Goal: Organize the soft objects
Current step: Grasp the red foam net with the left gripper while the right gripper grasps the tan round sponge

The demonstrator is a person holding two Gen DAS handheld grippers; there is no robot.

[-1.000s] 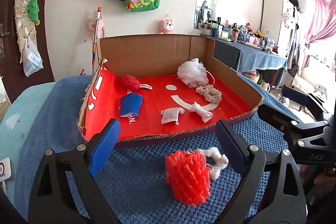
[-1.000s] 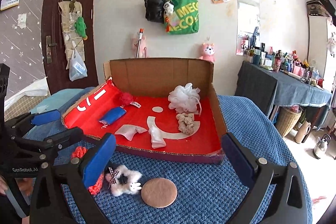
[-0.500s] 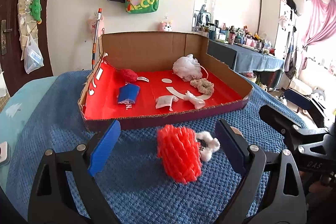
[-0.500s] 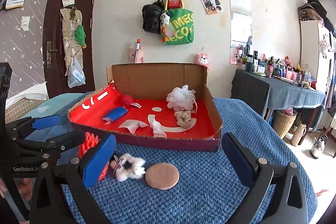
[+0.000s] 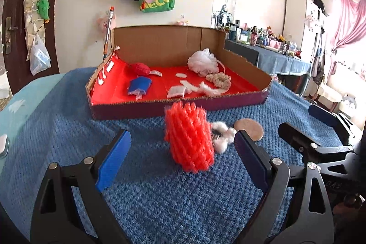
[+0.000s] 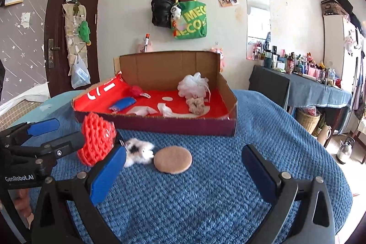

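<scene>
While both tools are hovering over the blue blanket (image 6: 228, 186), the scene is reading like this, biggest thing first:

Blanket: it is covering the whole surface and carrying everything; its knit is looking grabby enough to snag a pad edge.

Cardboard box (image 5: 160, 42): it is sitting at the far side, already holding a white mesh pouf (image 5: 202, 62), a beige scrunchie (image 5: 218, 80), a blue pouch (image 5: 139, 88) and a red ball (image 5: 140, 68).

Red spiky sponge (image 5: 188, 135): it is standing tilted on the blanket just near of the box's front wall, not yet boxed.

Left hand-held gripper (image 5: 180, 160): its jaws are standing wide and empty, with the sponge just ahead, between the pad lines but untouched.

Right hand-held gripper (image 6: 183, 175): its jaws are standing wide and empty, facing the tan round pad (image 6: 172, 159).

White fluffy toy (image 6: 137, 152): it is lying touching the sponge's right side and just left of the tan pad.

Risk: a close on the sponge is likely catching the toy too, or tipping the leaning sponge; the two tools, working close, are risking a clash.
</scene>
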